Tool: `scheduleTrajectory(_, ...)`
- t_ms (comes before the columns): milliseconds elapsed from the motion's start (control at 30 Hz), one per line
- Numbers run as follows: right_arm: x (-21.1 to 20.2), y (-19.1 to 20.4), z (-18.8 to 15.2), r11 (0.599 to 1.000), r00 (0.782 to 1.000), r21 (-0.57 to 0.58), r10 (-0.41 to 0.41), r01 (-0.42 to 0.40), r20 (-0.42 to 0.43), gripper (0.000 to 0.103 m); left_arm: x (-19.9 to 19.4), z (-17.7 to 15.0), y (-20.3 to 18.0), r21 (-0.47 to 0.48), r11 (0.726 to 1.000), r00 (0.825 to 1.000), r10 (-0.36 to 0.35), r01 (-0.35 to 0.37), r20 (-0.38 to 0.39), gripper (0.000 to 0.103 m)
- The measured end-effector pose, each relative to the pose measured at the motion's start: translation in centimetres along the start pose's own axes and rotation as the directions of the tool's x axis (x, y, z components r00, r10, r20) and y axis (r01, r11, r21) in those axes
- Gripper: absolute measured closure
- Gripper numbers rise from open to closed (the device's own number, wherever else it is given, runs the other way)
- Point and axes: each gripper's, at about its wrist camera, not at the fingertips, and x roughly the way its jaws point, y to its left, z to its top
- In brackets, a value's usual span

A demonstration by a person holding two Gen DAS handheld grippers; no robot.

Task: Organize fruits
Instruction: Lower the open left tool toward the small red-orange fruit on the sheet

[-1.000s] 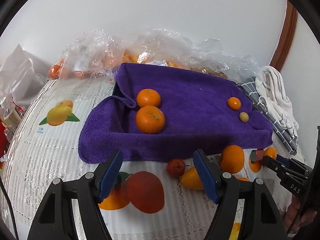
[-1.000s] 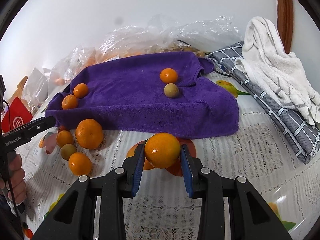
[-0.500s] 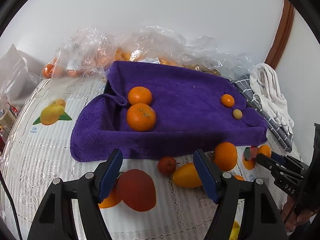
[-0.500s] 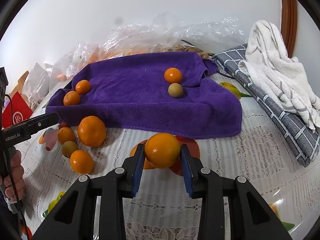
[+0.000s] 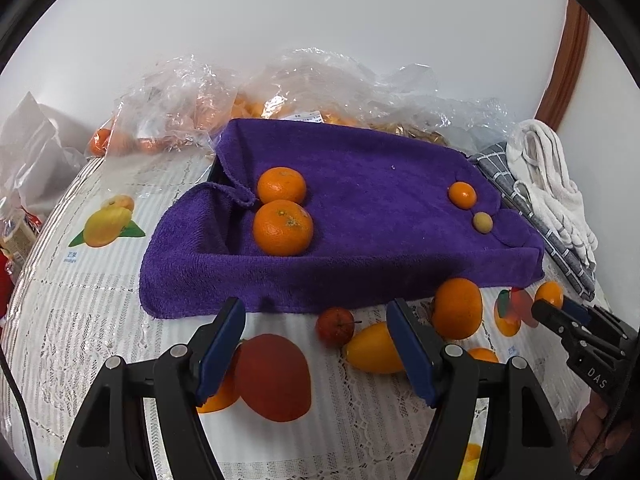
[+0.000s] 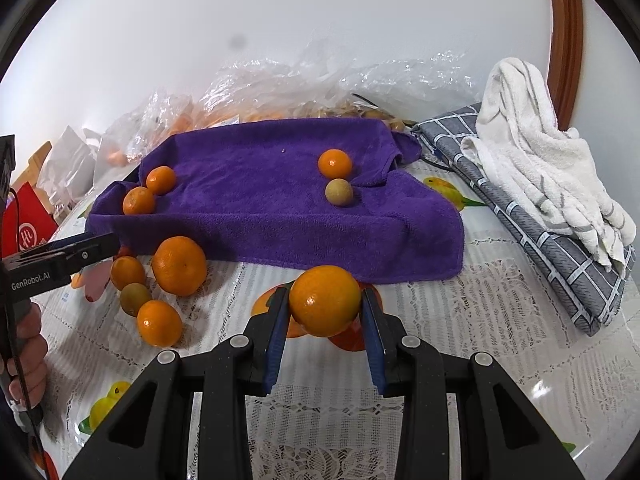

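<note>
My right gripper (image 6: pixel 325 308) is shut on an orange (image 6: pixel 325 301) and holds it above the tablecloth, in front of the purple towel (image 6: pixel 260 208). My left gripper (image 5: pixel 316 320) is open and empty, near the towel's front edge (image 5: pixel 320 280). On the towel lie two oranges (image 5: pixel 282 227) at the left, and a small orange (image 5: pixel 462 195) with a brownish round fruit (image 5: pixel 482 222) at the right. Loose fruit lies in front of the towel: a small red fruit (image 5: pixel 335 326), a yellow oval fruit (image 5: pixel 374 347), a large orange (image 5: pixel 457 308).
Clear plastic bags of fruit (image 5: pixel 280 96) lie behind the towel. A grey checked cloth (image 6: pixel 532 216) with a white towel (image 6: pixel 540 152) on it is at the right. The tablecloth has printed fruit pictures (image 5: pixel 272 376). The right gripper shows at the left view's right edge (image 5: pixel 576 332).
The left gripper has shifted left and slightly closer, so the towel and loose fruit appear further right. The right gripper still holds the orange, edging a little forward.
</note>
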Motion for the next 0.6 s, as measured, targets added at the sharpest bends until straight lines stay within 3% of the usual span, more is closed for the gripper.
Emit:
scheduleTrajectory(467,0.0,-1.1,0.1,0.999,1.0,0.045,0.009,-0.009,0.008,0.068,0.2,-0.2,-0.1,0.005,1.0,1.0,-0.013,0.013,-0.001,0.032)
scheduleTrajectory(600,0.1,-1.3,0.1,0.998,1.0,0.055,0.004,-0.005,0.012,0.068,-0.3,0.0,0.3,-0.011,0.998,0.998,-0.067,0.067,0.005,0.034)
